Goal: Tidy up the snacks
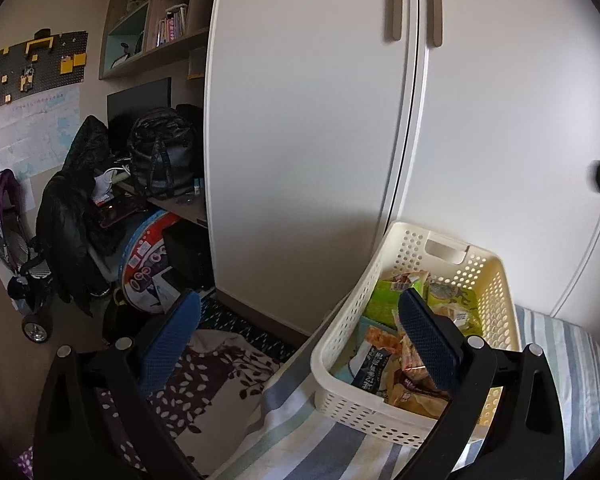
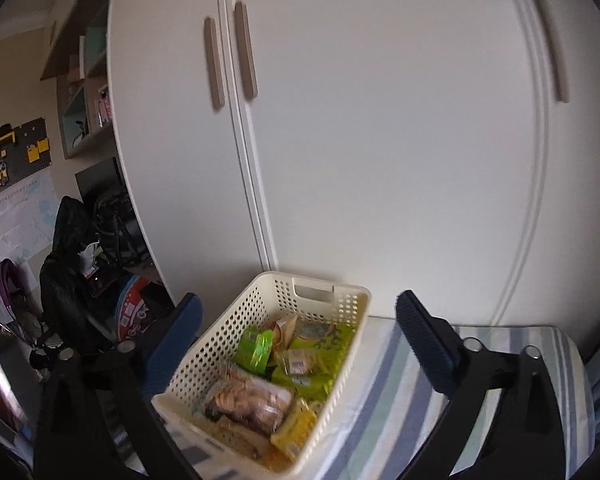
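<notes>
Cream perforated basket [image 2: 220, 344] of green and yellow snack packets [image 2: 300, 360] on blue-grey striped bedding [image 2: 400, 400], white wardrobe [image 2: 380, 160] behind

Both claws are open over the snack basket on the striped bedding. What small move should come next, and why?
Probably lower the right claw toward the clear-wrapped cookie pack lying on top in the cream basket. Both claws look open and empty, the left claw straddles the basket's wall, and the right one already frames the snacks, so it seems better placed to start sorting.
</notes>
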`<state>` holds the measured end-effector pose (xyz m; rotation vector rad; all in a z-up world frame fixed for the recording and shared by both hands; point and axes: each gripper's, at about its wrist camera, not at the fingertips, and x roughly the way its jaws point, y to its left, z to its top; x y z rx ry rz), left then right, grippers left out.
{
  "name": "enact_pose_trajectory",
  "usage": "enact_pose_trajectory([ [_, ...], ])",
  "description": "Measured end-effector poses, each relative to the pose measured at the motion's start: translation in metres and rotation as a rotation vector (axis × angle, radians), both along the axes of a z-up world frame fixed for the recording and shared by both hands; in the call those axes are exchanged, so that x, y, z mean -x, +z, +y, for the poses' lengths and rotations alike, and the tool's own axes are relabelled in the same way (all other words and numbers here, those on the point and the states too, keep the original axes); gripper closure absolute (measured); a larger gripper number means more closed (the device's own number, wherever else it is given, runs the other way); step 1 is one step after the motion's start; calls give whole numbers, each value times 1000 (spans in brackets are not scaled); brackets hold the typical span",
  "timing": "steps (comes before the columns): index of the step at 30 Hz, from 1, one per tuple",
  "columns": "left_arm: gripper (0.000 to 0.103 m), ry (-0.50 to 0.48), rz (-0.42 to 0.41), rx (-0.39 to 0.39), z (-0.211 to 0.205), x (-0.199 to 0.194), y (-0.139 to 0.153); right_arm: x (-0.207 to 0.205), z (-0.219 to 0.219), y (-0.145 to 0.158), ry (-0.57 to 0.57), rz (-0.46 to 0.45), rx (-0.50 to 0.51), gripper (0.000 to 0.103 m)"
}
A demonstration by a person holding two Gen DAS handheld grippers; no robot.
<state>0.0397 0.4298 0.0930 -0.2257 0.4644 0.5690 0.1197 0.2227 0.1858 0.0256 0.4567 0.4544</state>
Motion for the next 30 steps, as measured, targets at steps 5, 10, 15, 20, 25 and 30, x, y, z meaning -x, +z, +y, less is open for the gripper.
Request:
enact_pose_trajectory([
  [5, 3, -3, -19, -2, -1, 6, 9, 27, -32, -17, -31, 54, 5, 5],
  [10, 3, -61, -30, -34, -11, 24, 31, 44, -58, -31, -58, 111, 3, 5],
  [15, 3, -130, -27, -112, -31, 54, 53, 70, -64, -27, -48, 77, 14, 5],
  [20, 3, -160, -41, -179, -52, 81, 72, 97, -57, -22, -62, 21, 77, 5],
  [25, 2, -180, -48, -252, -77, 102, 84, 121, -49, -28, -16, 1, 171, 5],
  [30, 2, -201, -41, -306, -97, 111, 87, 137, -55, -31, -4, 2, 152, 5],
])
